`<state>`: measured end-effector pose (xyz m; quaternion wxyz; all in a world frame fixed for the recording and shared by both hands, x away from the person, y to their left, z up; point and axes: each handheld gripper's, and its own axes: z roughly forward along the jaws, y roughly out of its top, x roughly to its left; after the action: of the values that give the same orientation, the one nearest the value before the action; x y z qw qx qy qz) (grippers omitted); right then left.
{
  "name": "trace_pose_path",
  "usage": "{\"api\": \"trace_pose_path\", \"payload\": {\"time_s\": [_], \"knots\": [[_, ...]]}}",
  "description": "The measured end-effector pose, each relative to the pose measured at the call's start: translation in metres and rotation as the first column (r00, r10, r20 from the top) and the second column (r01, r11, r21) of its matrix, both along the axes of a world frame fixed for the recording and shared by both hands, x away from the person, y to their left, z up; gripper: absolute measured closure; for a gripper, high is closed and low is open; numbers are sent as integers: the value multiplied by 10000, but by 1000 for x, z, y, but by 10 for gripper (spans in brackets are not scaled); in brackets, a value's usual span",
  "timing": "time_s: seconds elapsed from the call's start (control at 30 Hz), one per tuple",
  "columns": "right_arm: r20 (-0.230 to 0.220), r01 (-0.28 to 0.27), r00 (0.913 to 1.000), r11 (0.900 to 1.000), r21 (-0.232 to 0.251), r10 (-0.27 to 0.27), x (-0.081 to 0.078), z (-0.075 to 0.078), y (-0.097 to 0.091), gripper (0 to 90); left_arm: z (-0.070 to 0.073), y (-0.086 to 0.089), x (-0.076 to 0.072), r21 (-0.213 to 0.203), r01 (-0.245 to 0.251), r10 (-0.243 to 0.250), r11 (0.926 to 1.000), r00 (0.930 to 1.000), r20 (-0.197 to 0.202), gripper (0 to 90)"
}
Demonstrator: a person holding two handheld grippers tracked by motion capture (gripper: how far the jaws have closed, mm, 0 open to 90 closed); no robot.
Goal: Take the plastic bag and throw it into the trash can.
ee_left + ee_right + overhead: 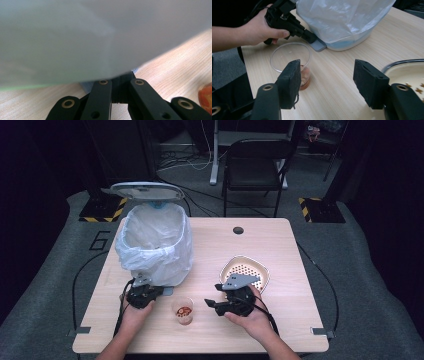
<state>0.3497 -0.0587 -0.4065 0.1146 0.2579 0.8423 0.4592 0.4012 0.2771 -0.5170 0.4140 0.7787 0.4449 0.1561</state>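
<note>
A bin lined with a white bag (155,245) stands at the table's left, its lid (147,190) raised. My left gripper (159,291) is shut, its tip resting on the bin's grey pedal (319,45). In the left gripper view the shut gripper (120,76) points at the bag (75,37), with the pedal (87,87) beside it. A clear plastic cup (183,311) with reddish bits at its bottom stands between the hands. My right gripper (214,295) is open and points left toward the cup (287,53). Nothing lies between the right gripper's (328,67) pads.
A cream perforated strainer bowl (265,270) sits just beyond my right hand; its rim (402,62) is at the right gripper view's right edge. The wooden table (280,245) has a round hole near its far edge. A black chair (255,165) stands behind it.
</note>
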Motion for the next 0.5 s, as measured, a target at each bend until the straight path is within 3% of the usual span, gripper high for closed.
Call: {"api": "trace_pose_path", "payload": {"time_s": [0.03,0.17,0.27,0.4,0.5], "knots": [[153,-19,9999,9999,-118,21,0,-2,3,361,0,0,0,28,17,-17,10000,10000,-49,900],[-95,-97,9999,9999,-37,97,-3,-11,12,358,0,0,0,43,17,-17,10000,10000,-50,900],[-5,-135,9999,9999,11,135,-6,-18,16,358,0,1,1,121,80,-80,9999,10000,-2,900],[-38,-92,9999,9999,140,92,-9,-29,19,364,-1,-4,-2,-543,-367,348,9978,9988,-348,900],[-102,-41,9999,9998,210,43,-11,-36,22,362,-1,-4,-2,-502,-344,327,9981,9989,-339,900]]}}
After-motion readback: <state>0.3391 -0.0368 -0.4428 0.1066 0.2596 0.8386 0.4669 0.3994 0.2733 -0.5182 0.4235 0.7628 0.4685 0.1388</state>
